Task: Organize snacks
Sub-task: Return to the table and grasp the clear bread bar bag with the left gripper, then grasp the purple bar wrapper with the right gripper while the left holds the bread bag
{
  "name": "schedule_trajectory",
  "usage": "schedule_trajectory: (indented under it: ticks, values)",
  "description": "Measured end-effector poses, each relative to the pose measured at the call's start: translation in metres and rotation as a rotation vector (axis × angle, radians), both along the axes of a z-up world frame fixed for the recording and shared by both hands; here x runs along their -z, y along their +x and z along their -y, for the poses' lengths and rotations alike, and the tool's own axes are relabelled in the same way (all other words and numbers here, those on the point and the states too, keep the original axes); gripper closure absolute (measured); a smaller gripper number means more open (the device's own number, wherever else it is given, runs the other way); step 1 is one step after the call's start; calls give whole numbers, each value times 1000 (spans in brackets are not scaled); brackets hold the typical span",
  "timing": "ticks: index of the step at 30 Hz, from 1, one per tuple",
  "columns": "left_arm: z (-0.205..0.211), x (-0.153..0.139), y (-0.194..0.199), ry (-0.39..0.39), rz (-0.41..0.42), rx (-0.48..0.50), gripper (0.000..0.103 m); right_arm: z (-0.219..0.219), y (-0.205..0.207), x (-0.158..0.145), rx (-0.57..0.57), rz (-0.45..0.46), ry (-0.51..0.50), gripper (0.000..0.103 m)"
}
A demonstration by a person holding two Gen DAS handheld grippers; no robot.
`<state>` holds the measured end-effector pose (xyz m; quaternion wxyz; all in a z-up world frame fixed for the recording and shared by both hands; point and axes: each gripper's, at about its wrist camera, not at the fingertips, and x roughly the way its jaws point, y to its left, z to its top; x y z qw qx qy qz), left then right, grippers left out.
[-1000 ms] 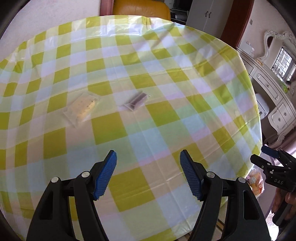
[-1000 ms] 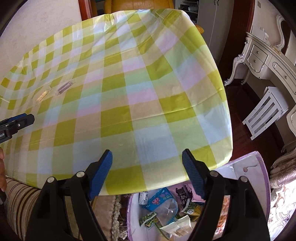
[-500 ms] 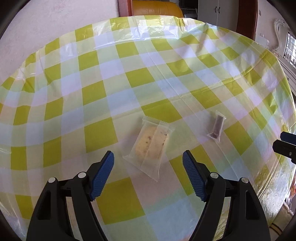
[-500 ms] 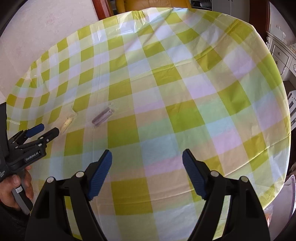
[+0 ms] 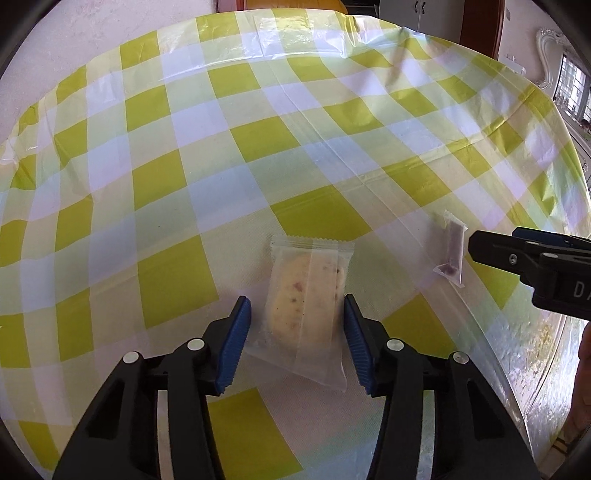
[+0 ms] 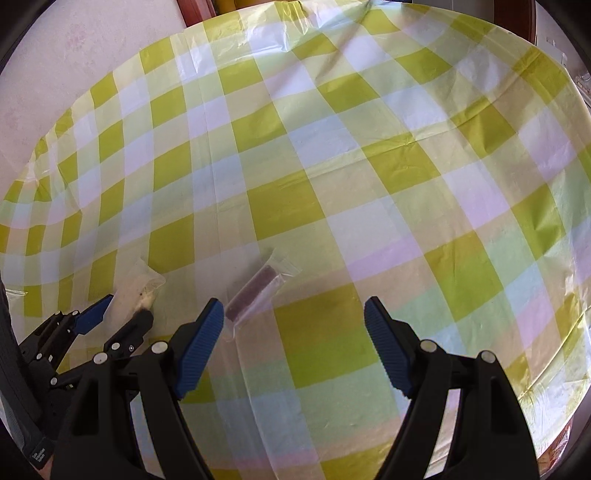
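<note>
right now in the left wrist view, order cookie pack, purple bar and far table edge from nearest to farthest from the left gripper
1. Cookie pack, between the closing fingers.
2. Purple bar, to the right.
3. Far table edge, top of view.

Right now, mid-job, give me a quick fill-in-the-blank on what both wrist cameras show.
1. The cookie packet lies between the closing jaws of the ____ gripper.
2. The brown bar packet lies to the cookie packet's ____.
3. The tablecloth is checked white and ____.

Missing words: left; right; green
</note>
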<state>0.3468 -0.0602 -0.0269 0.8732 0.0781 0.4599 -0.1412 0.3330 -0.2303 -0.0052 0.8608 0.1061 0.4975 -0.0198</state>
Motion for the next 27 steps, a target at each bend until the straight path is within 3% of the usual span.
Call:
schedule_trajectory:
  ticks: [9, 12, 16, 18, 21, 27]
  values:
    - [-17, -3, -8, -35, -33, -75, 67, -23, 13, 16, -37, -3, -101, 26]
    - [-19, -4, -11, -35, -37, -85, 68, -29, 11, 21, -56, 4, -151, 42]
    - [-19, -4, -16, -43, -42, -88, 68, -30, 7, 21, -82, 27, -149, 54]
    - [-20, -5, -18, -45, -45, -90, 68, -30, 5, 21, -100, 39, -146, 70]
    - [-21, -6, -22, -58, -50, -96, 68, -26, 0, 20, -114, 48, -135, 85]
    - [-22, -9, -31, -74, -51, -103, 68, -20, -15, 19, -134, 58, -146, 88]
